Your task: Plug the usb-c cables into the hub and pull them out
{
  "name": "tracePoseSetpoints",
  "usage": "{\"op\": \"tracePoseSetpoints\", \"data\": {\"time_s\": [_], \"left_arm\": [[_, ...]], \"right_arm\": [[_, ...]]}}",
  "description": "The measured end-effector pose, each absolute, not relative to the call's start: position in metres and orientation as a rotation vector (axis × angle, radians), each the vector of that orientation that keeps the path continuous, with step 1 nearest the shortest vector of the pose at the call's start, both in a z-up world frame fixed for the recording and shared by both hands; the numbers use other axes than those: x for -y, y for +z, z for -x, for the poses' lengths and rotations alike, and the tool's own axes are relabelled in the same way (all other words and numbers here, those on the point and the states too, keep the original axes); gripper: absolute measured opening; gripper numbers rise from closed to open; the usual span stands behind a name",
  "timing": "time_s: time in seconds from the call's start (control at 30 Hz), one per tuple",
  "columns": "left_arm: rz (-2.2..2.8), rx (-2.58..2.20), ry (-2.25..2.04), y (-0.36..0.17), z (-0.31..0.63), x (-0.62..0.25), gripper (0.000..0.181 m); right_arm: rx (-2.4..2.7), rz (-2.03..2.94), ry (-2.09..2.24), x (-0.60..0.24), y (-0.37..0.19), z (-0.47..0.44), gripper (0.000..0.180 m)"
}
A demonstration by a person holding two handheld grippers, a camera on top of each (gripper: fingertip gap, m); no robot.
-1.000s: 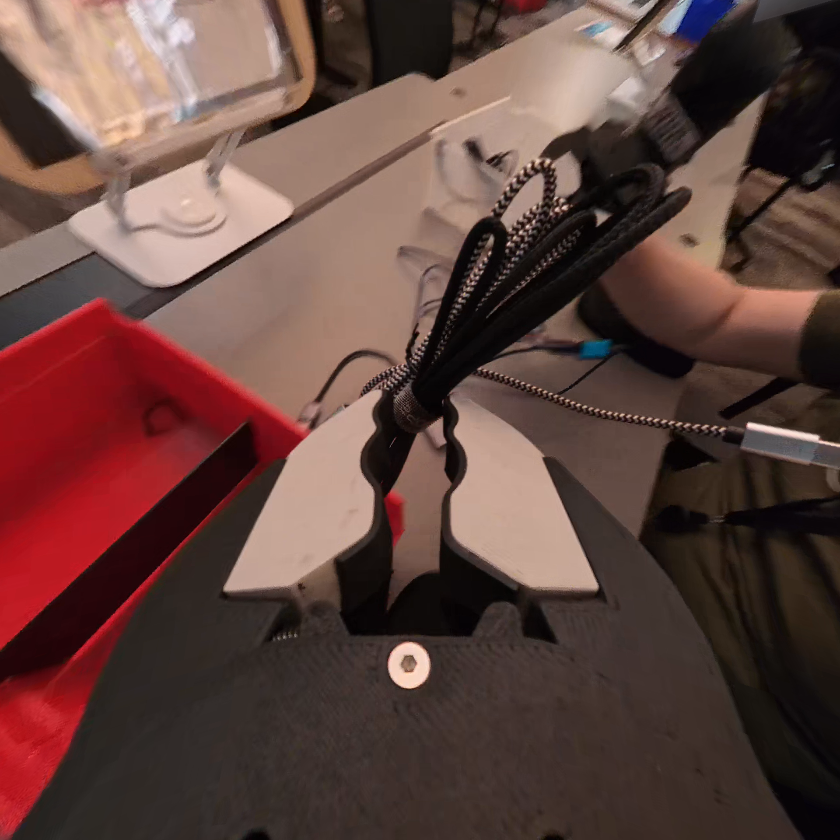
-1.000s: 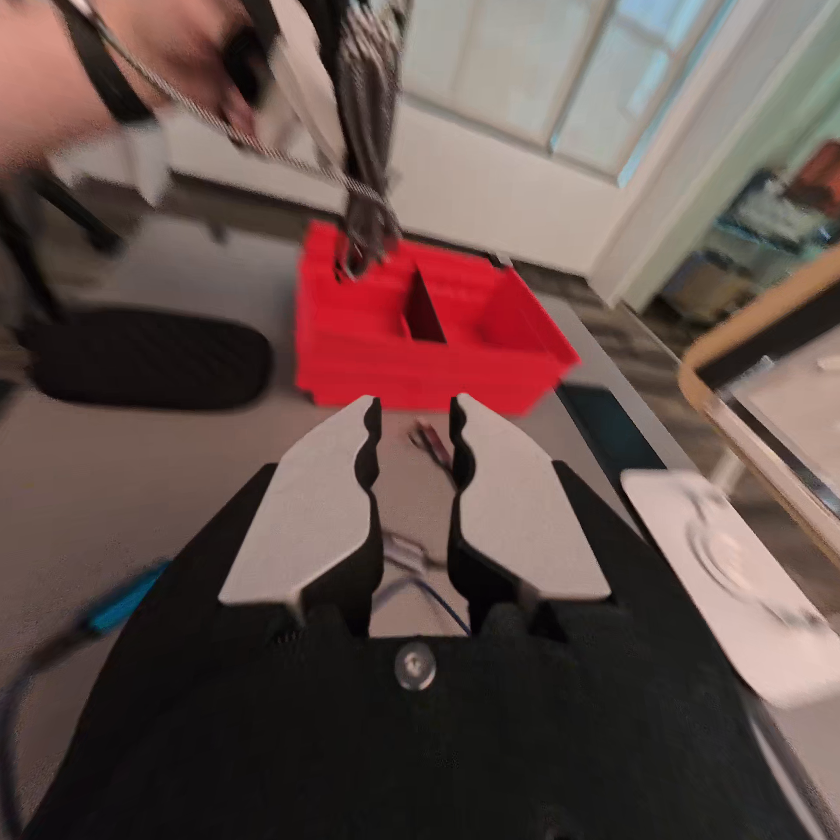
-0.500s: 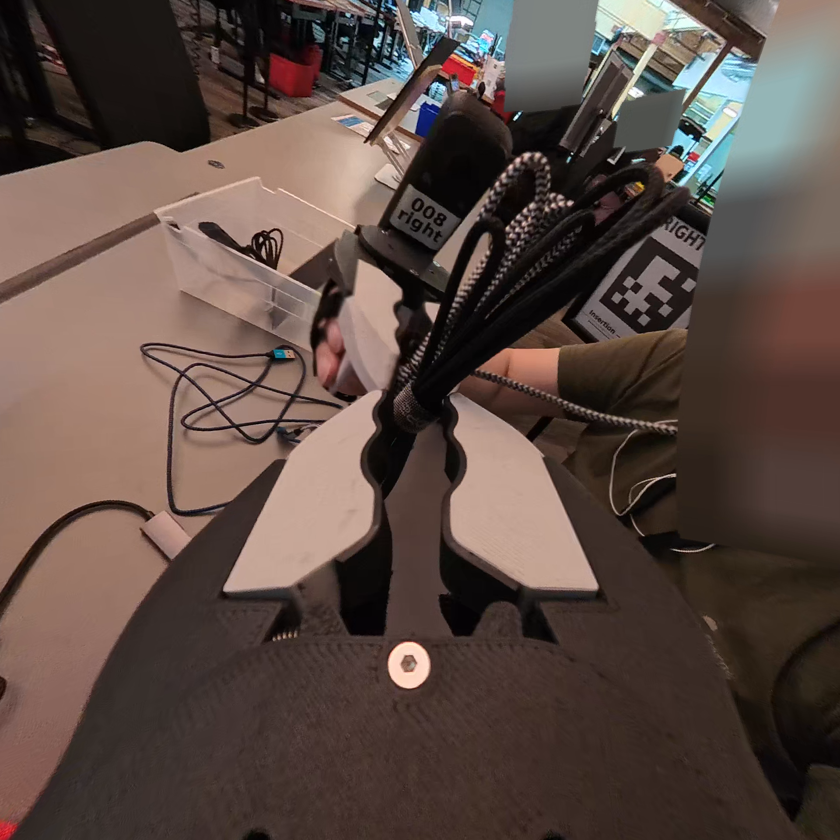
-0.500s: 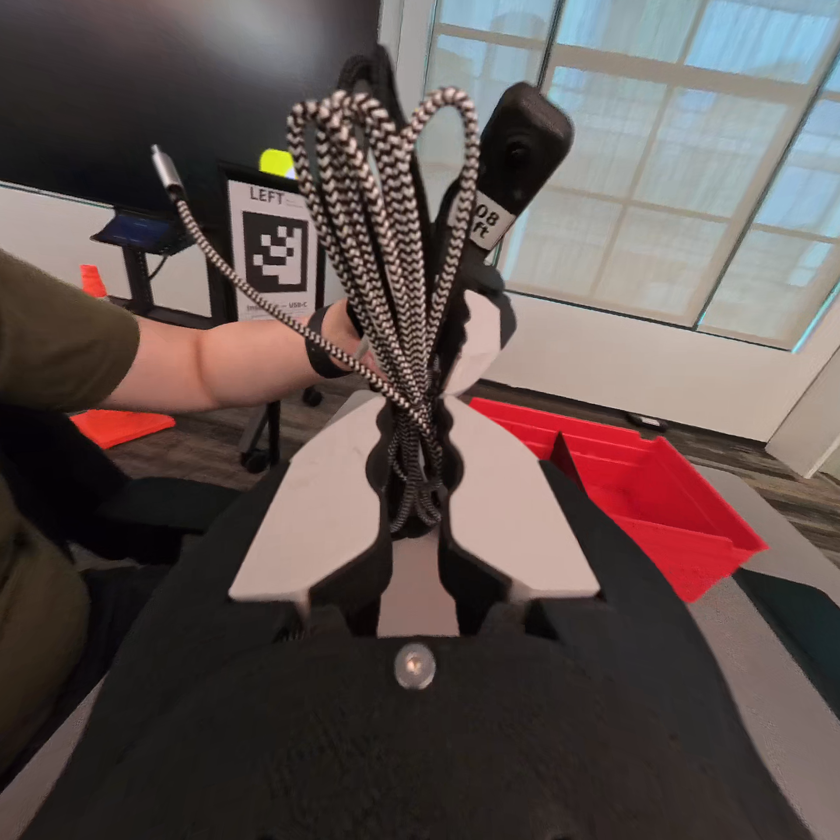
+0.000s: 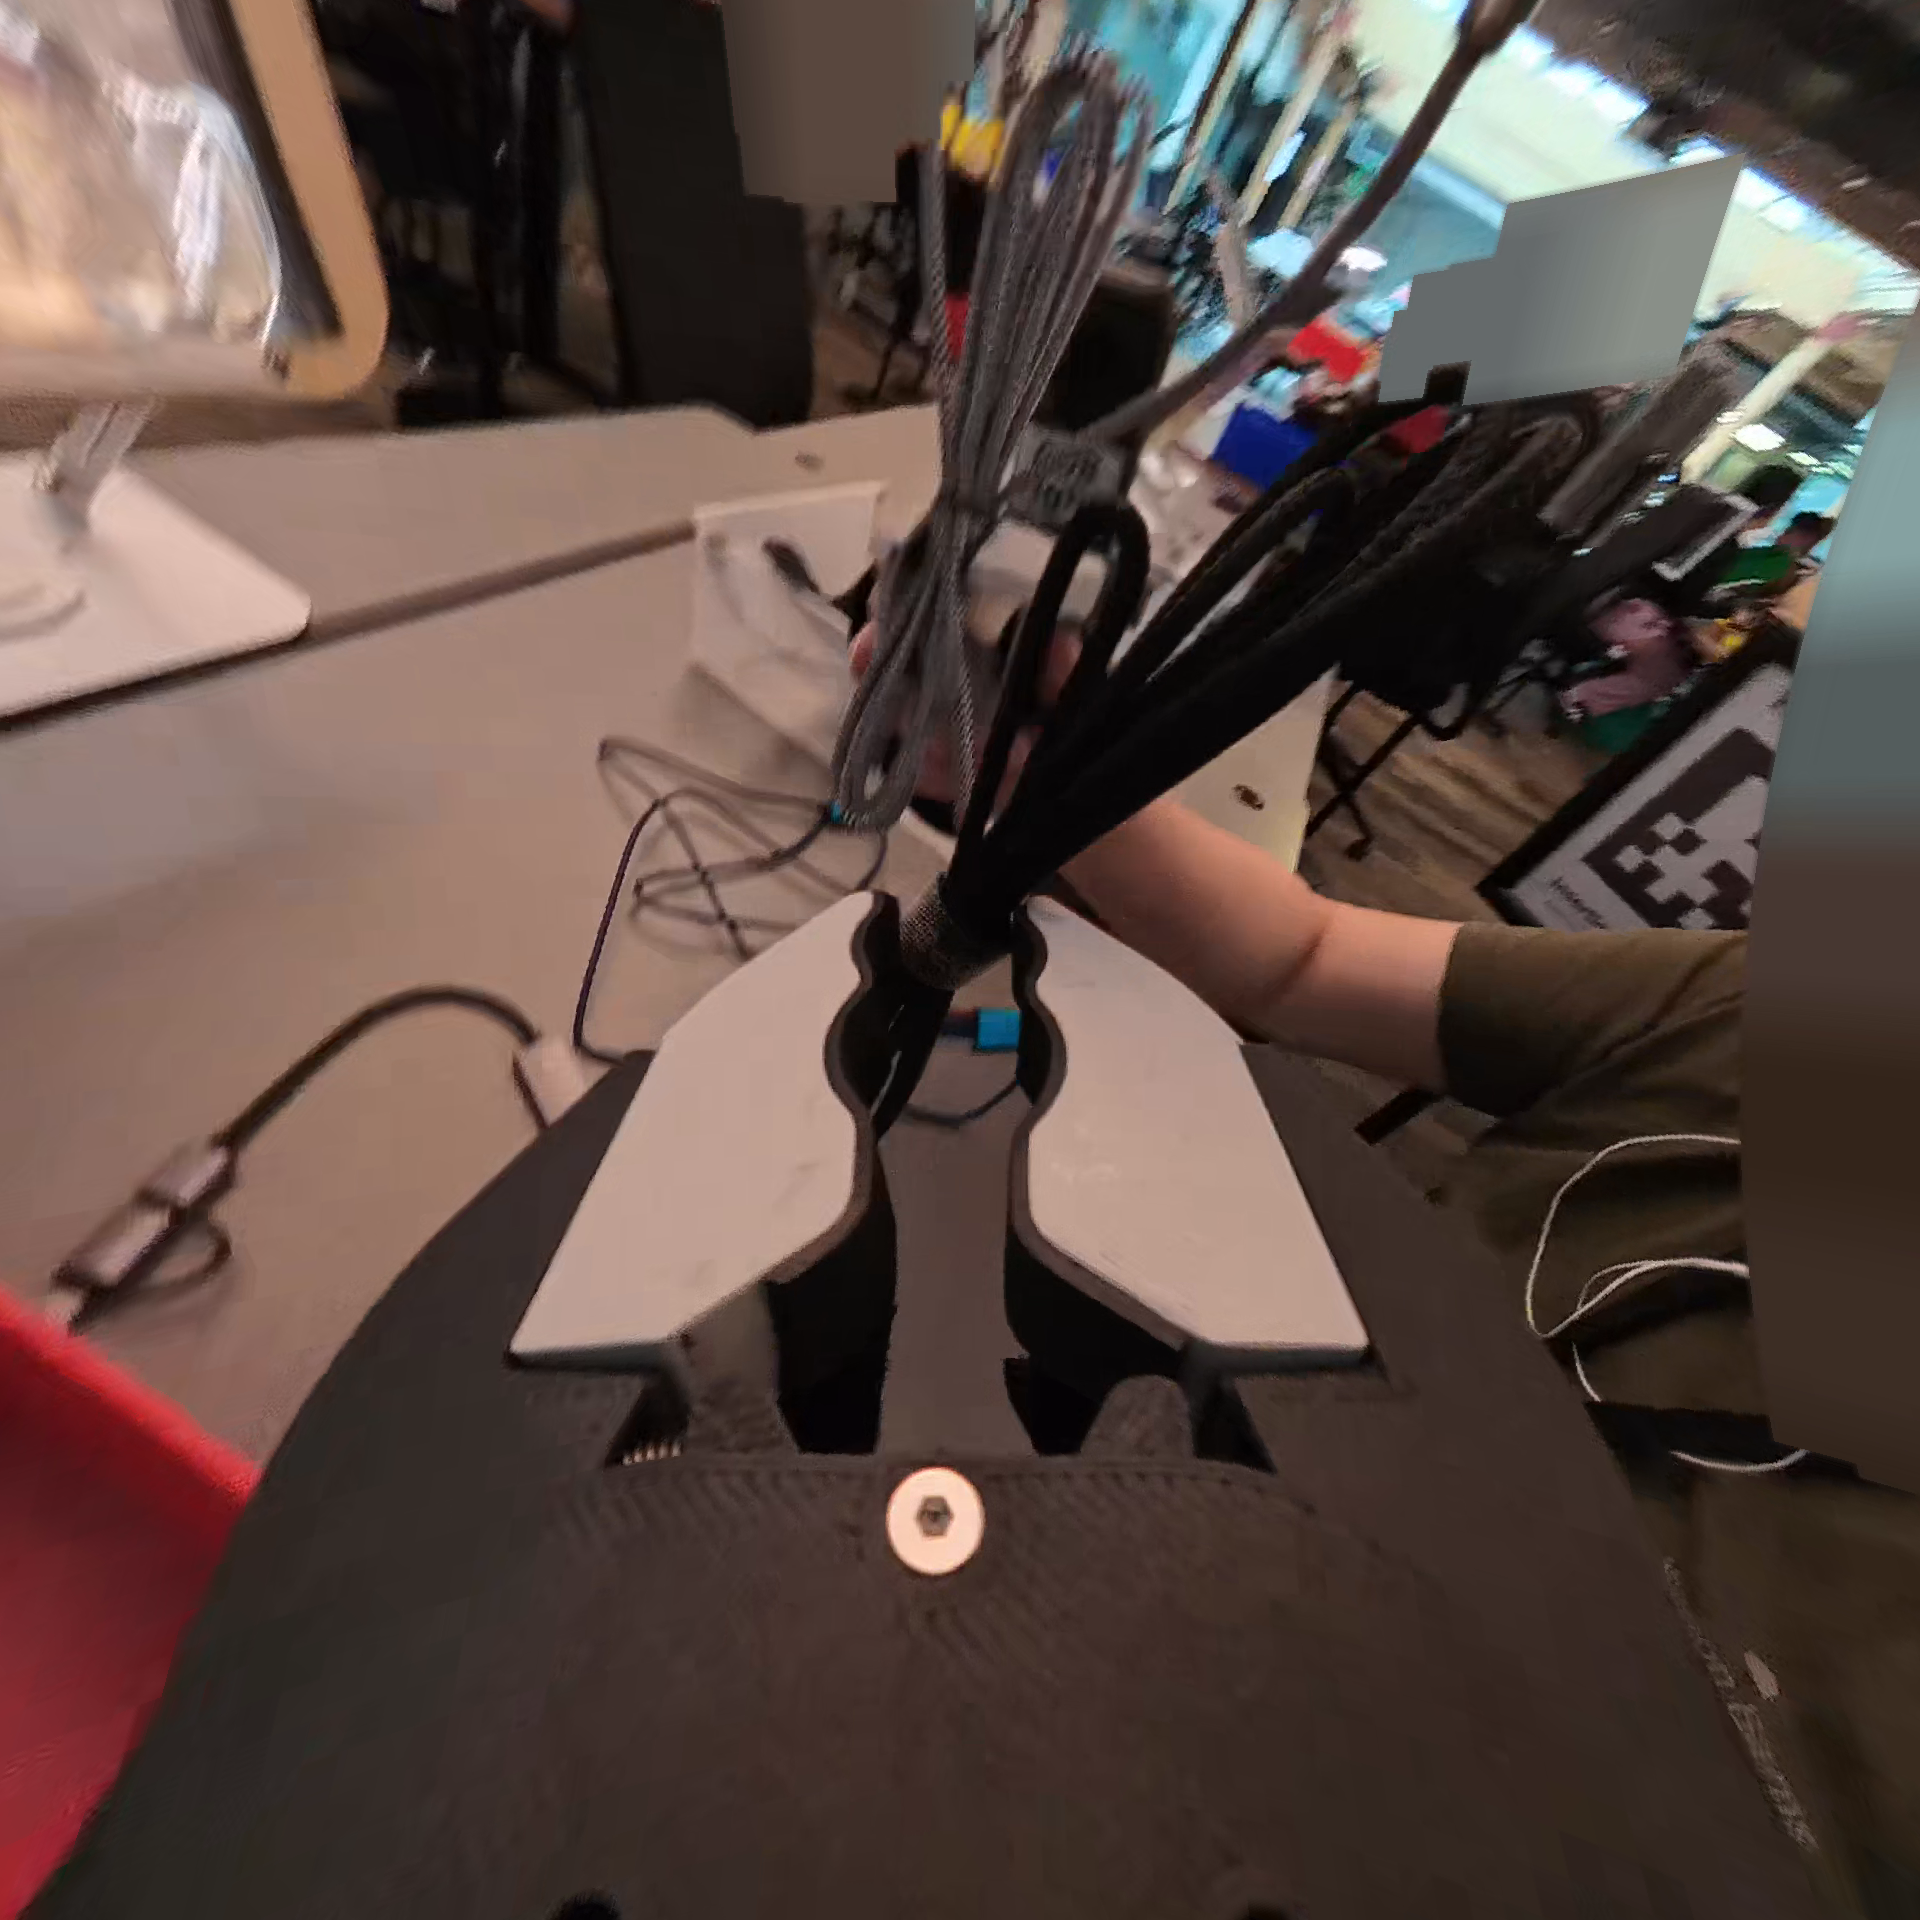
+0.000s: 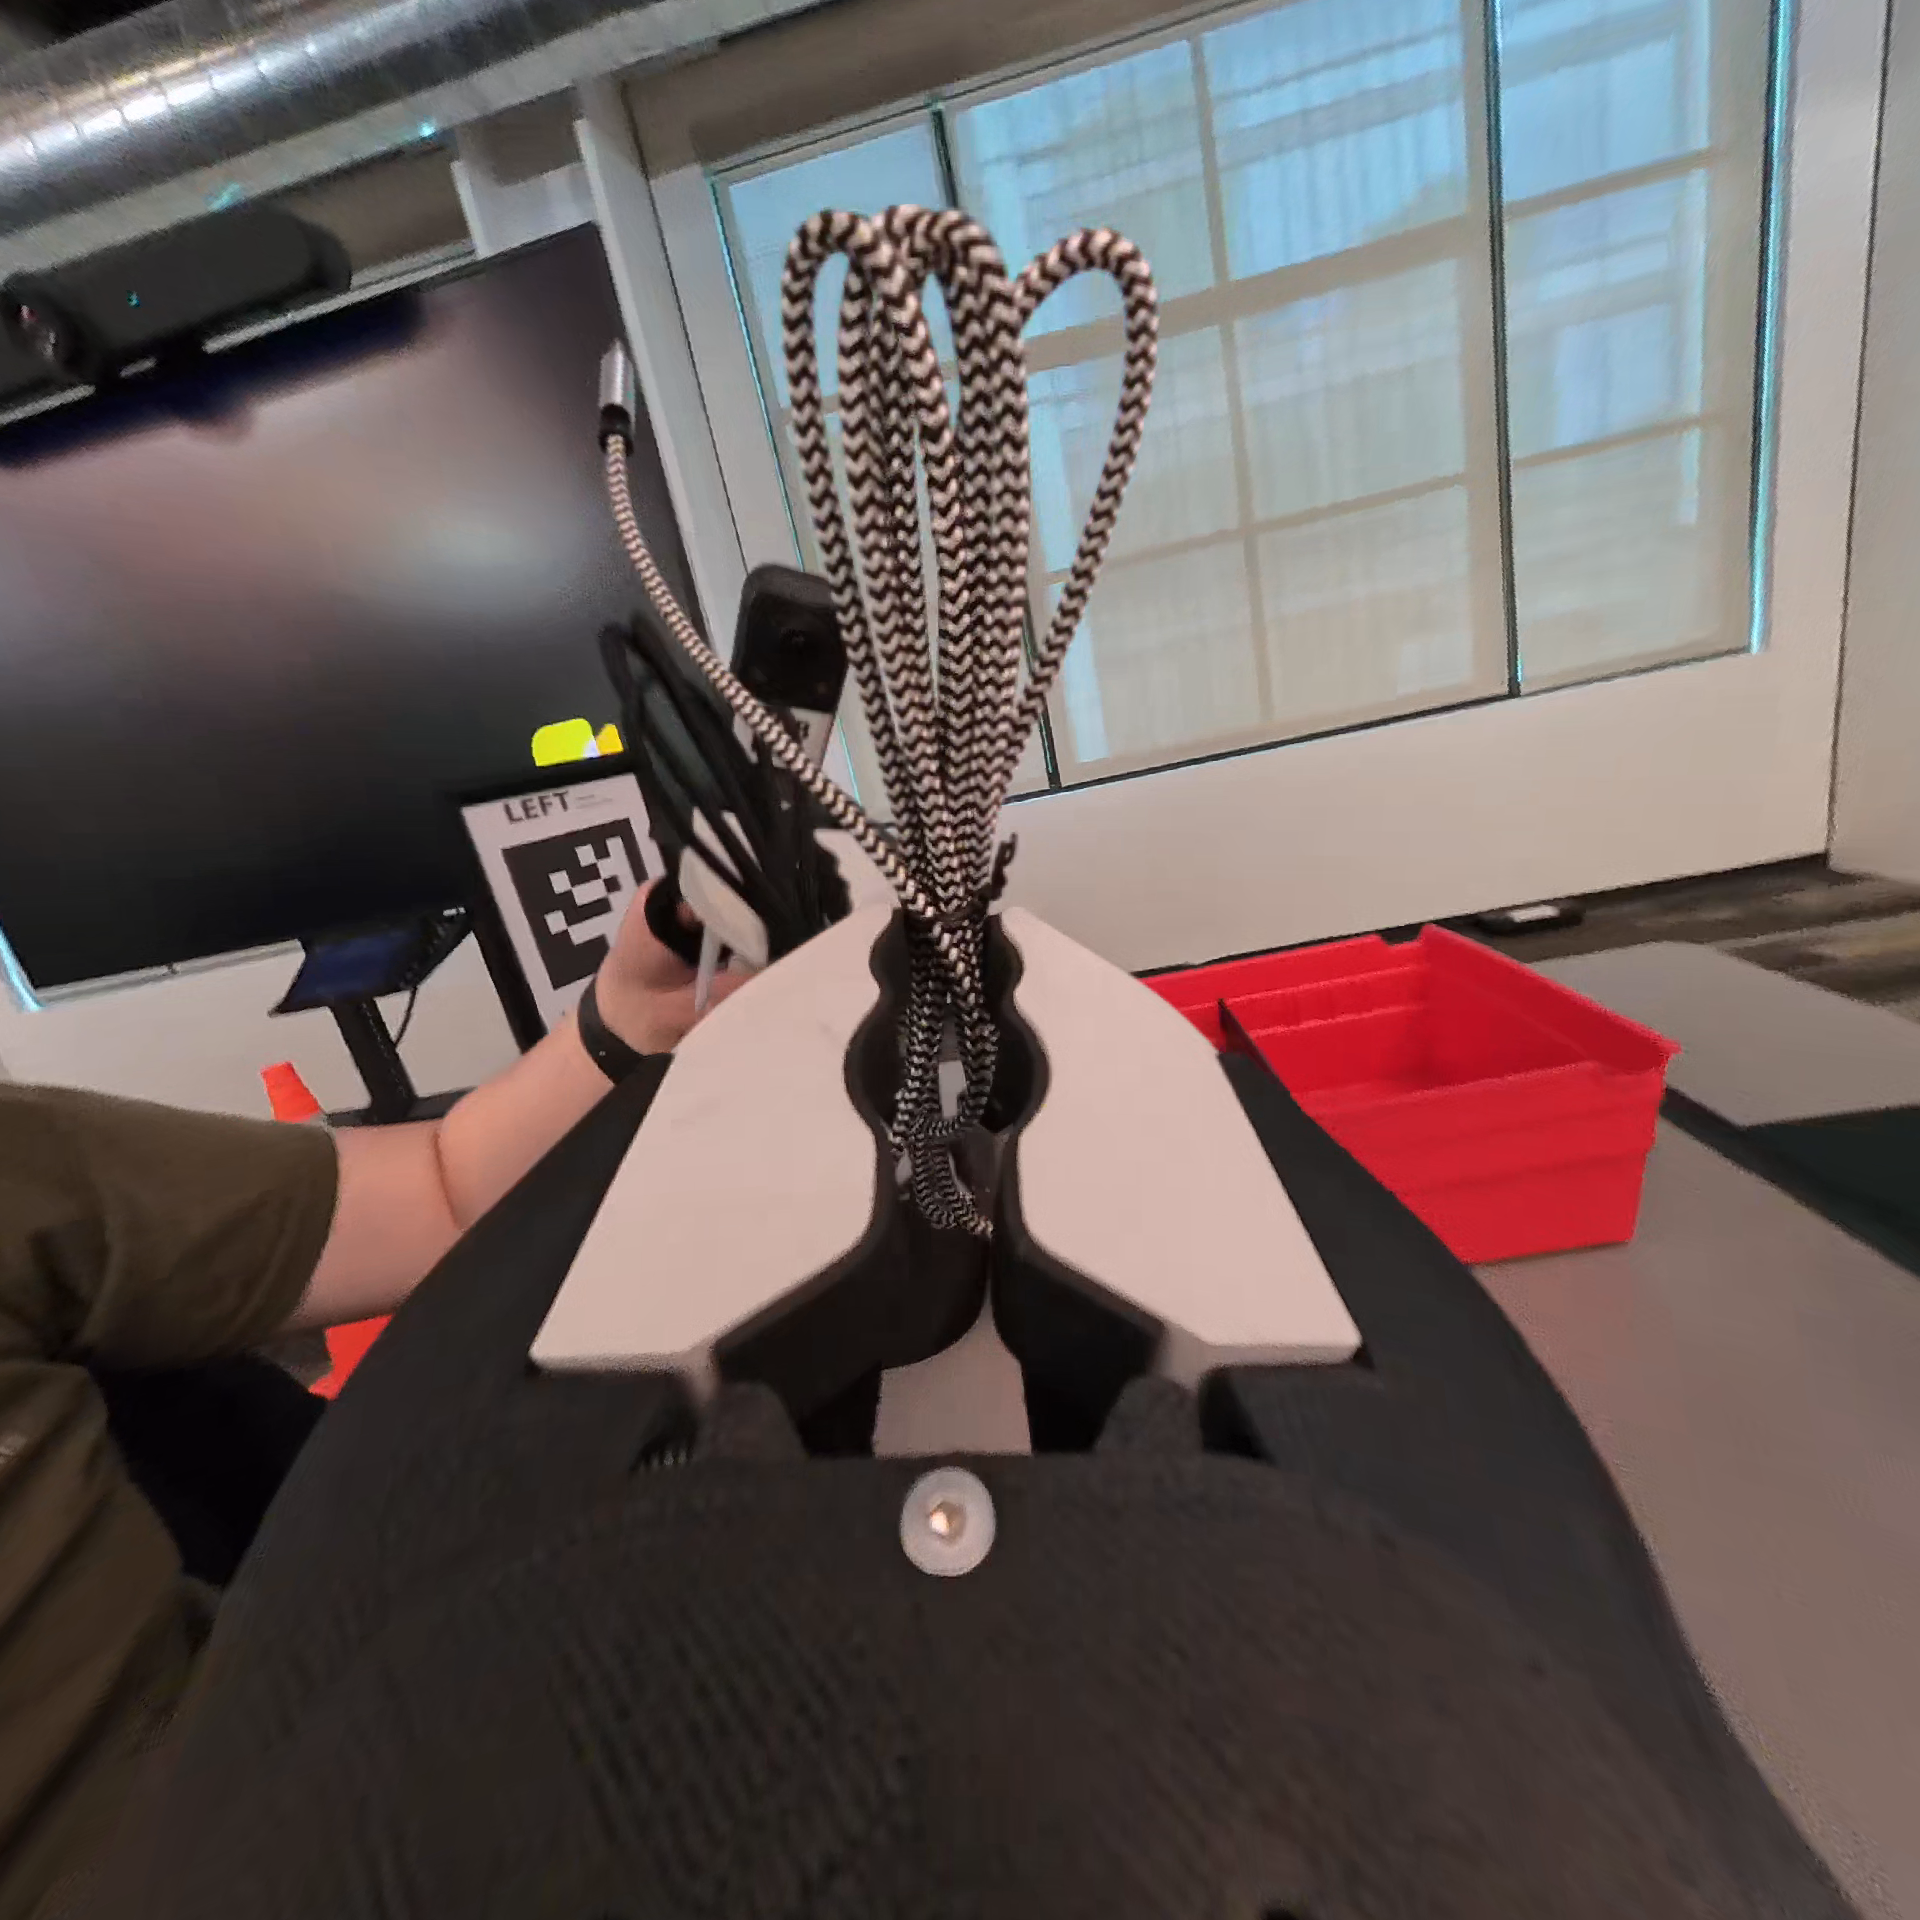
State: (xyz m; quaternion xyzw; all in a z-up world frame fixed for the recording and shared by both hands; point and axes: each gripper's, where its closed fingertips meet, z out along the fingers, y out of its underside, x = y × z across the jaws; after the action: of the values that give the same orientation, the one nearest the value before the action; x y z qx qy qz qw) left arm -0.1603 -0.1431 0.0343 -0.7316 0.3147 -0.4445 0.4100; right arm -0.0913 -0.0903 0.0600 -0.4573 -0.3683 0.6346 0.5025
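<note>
My left gripper (image 5: 951,916) is shut on the wrapped neck of a coiled black cable bundle (image 5: 1143,675), held in the air over the table. My right gripper (image 6: 948,925) is shut on a coiled black-and-white braided cable bundle (image 6: 935,520), loops upright; its loose end with a silver plug (image 6: 615,384) sticks up to the left. In the left wrist view the braided bundle (image 5: 971,488) shows blurred beyond the black one. In the right wrist view the black bundle (image 6: 681,748) shows behind, to the left. A grey hub (image 5: 156,1216) with its cable lies on the table at left.
A dark loose cable with a blue plug (image 5: 995,1029) lies on the grey table (image 5: 312,831). A clear bin (image 5: 769,592) stands farther back, a monitor stand (image 5: 125,592) at far left. A red divided bin (image 6: 1455,1070) sits at the table's end. A person's forearm (image 5: 1247,956) crosses the right. One gripper's finger ends stand about 10 cm off the other's. The grey hub (image 5: 156,1216) is about 30 cm from both grippers' fingertips.
Half a second ago both bundles sat together in my left gripper. My right gripper has closed on the braided bundle and drawn it away; the left keeps only the black one.
</note>
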Motion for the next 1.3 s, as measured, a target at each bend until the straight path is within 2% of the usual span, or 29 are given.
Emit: {"op": "tracePoseSetpoints", "data": {"time_s": [0.17, 0.47, 0.8, 1.2, 1.3], "left_arm": [[2.22, -0.77, -0.892, -0.045, 0.177, 0.15, 0.02], [2.593, -1.181, -0.673, -0.144, 0.161, 0.201, 0.02], [2.588, -1.306, -0.464, -0.164, 0.159, 0.19, 0.02], [2.588, -1.384, -0.502, -0.197, 0.149, 0.192, 0.021], [2.52, -1.348, -0.647, -0.195, 0.136, 0.192, 0.023]], "right_arm": [[0.803, 1.231, 1.553, 0.067, 0.044, 0.091, 0.012], [0.866, 1.288, 1.434, 0.06, 0.032, 0.09, 0.013], [0.863, 1.325, 1.378, 0.051, 0.025, 0.086, 0.013], [0.882, 1.336, 1.257, 0.043, 0.022, 0.082, 0.013], [0.89, 1.32, 1.23, 0.042, 0.022, 0.081, 0.013]]}}
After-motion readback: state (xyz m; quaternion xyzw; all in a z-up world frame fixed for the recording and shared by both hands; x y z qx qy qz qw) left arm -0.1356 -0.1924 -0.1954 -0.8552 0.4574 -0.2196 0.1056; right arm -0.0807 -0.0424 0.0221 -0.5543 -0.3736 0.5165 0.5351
